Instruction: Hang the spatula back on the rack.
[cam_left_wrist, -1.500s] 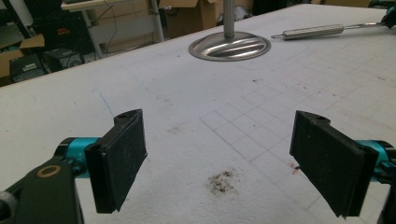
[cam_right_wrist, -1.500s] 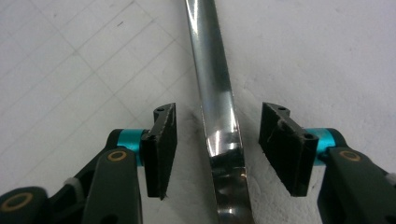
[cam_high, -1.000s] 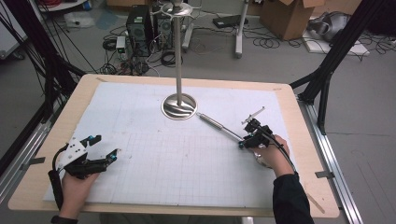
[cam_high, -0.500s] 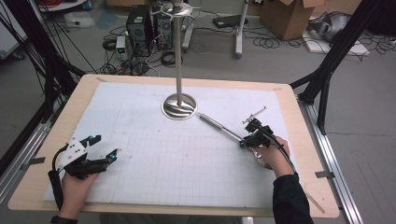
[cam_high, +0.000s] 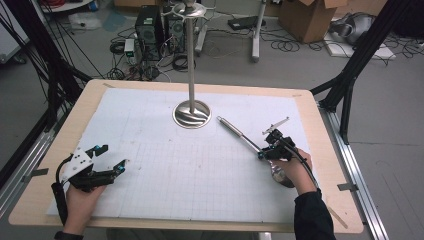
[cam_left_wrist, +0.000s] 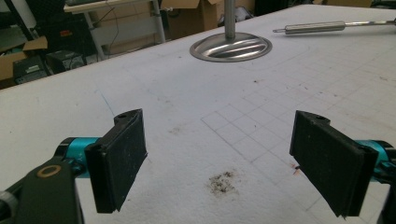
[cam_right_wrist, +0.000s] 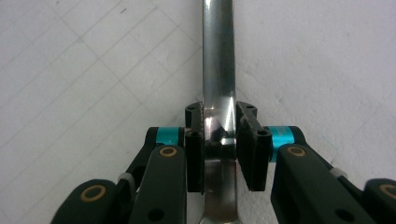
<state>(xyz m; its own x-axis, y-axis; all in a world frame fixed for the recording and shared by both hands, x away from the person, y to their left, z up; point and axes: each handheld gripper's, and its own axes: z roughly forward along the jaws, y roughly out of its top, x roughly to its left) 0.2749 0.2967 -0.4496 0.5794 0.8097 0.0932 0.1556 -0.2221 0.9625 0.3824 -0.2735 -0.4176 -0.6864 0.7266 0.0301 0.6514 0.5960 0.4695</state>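
A person sits at a tabletop (cam_high: 320, 165) covered with a white gridded mat, holding a two-jaw gripper in each hand.

The right gripper (cam_high: 266, 148) is clamped on a long, slim metal utensil (cam_high: 239, 133), apparently a ladle or spoon, though its bowl end is tucked under the hand and hard to make out. In the right gripper view the jaws press on either side of the shiny handle (cam_right_wrist: 218, 84), which runs straight ahead from between them.

The landmark is a metal stand (cam_high: 191, 112) with a round ridged base and a tall upright pole, placed toward the far middle of the mat. The utensil lies flat on the mat just to the right of this base. Its long axis runs diagonally: the free tip points up and left toward the base and stops near it without touching, while the gripped end lies nearer the person, well to the right of the stand.

The left gripper (cam_high: 107, 161) rests low on the mat, well apart from the stand on its near left side, jaws spread wide with nothing between them. In the left gripper view the stand base (cam_left_wrist: 230, 46) sits ahead and the utensil tip (cam_left_wrist: 317, 27) to its right.

The right hand is clearly the nearer one to the stand. Any move to lift or hang the utensil there would likely travel along the handle's own line.
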